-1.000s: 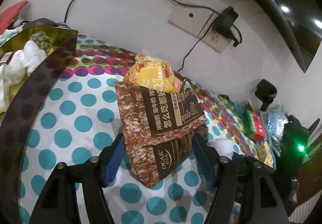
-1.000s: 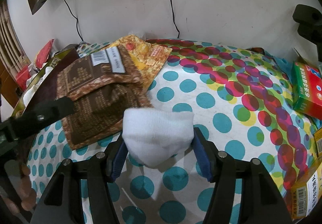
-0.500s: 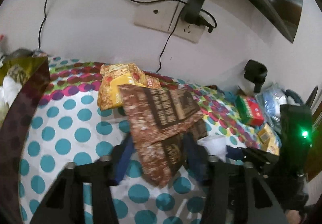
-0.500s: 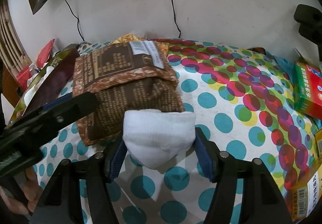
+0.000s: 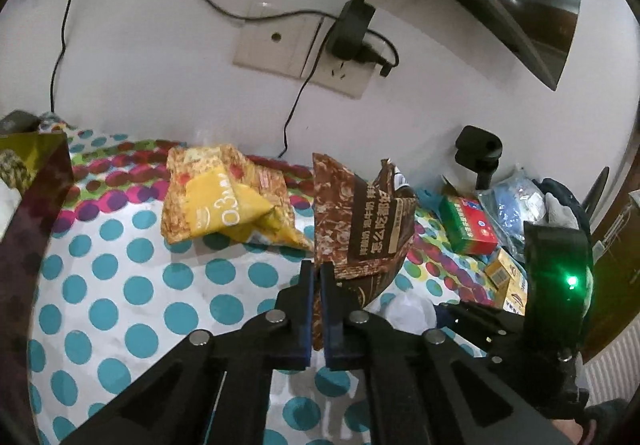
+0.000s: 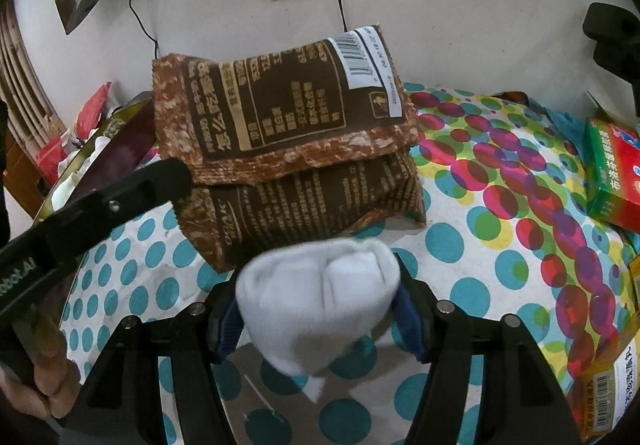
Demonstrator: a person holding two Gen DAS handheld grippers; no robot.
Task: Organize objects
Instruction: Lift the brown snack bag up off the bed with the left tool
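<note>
Beside the yellow packet (image 5: 224,205), the left claw (image 5: 317,309) has just pinched the brown packet (image 5: 360,229), lifting it off the dotted surface (image 5: 120,285). Right claw (image 6: 320,321) clamps a white sock (image 6: 316,305); neither looks stowed.

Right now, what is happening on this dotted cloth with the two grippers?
A person is tidying with a gripper in each hand. The left gripper has just closed its jaws on an edge of the brown snack bag, which now stands raised off the polka-dot tablecloth. The right gripper holds a white rolled sock just in front of that bag. A yellow snack bag lies on the cloth nearby.
</note>
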